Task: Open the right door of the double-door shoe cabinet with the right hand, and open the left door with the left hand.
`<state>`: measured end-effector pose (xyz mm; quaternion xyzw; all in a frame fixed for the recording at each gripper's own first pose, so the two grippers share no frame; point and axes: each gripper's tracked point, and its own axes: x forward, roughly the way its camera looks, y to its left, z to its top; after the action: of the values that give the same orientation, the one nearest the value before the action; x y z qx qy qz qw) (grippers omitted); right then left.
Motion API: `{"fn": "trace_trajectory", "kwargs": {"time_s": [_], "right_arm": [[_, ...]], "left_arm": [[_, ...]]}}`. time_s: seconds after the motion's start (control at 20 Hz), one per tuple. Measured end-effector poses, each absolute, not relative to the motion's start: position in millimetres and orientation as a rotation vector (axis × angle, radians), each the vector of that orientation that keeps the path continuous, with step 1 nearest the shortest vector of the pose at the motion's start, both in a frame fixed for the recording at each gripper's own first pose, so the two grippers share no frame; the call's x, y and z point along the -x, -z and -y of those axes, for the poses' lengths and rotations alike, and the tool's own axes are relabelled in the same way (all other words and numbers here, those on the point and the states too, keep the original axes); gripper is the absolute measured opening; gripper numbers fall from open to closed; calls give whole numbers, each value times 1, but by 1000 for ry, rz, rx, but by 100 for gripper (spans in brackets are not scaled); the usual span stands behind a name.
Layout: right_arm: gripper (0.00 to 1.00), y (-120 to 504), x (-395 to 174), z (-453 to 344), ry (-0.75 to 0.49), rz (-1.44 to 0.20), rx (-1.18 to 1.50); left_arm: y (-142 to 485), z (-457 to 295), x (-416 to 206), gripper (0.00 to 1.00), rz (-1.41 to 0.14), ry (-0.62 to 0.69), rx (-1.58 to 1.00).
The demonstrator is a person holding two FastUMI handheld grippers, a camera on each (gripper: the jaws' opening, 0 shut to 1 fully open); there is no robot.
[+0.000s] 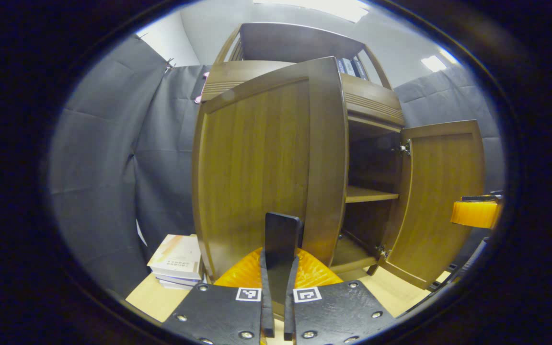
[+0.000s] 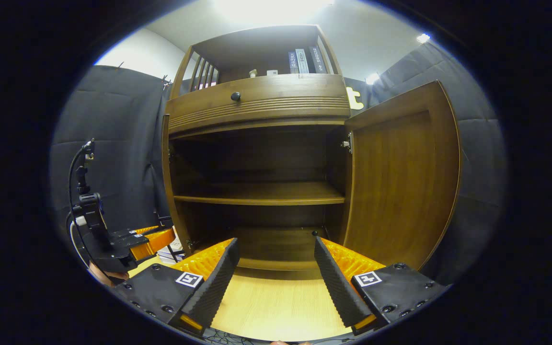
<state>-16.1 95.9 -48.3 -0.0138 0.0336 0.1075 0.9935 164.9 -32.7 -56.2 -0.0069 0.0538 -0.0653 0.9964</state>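
The brown shoe cabinet (image 2: 257, 103) stands with both doors swung out. In the left gripper view the left door (image 1: 257, 167) hangs close in front of me, and my left gripper (image 1: 280, 254) is shut on the dark upright handle (image 1: 283, 230) near its free edge. The right door (image 1: 441, 191) stands wide open at the right, with the right gripper (image 1: 476, 213) beside it. In the right gripper view my right gripper (image 2: 273, 242) is open and holds nothing, facing the bare shelves (image 2: 261, 194). The right door (image 2: 400, 182) is at its right, the left gripper (image 2: 134, 244) at its left.
A stack of books (image 1: 178, 261) lies on the light wooden surface (image 2: 276, 302) left of the cabinet. Above the doors runs a drawer with a dark knob (image 2: 235, 96), and books (image 2: 304, 60) stand on the top shelf. Black cloth walls close in both sides.
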Motion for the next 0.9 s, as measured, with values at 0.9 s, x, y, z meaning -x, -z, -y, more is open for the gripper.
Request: {"fn": "trace_trajectory", "kwargs": {"time_s": [0.9], "right_arm": [[95,47,47,-111,-234,-64,54]], "left_arm": [[48,-107,-118,8,-37,211,27]]}}
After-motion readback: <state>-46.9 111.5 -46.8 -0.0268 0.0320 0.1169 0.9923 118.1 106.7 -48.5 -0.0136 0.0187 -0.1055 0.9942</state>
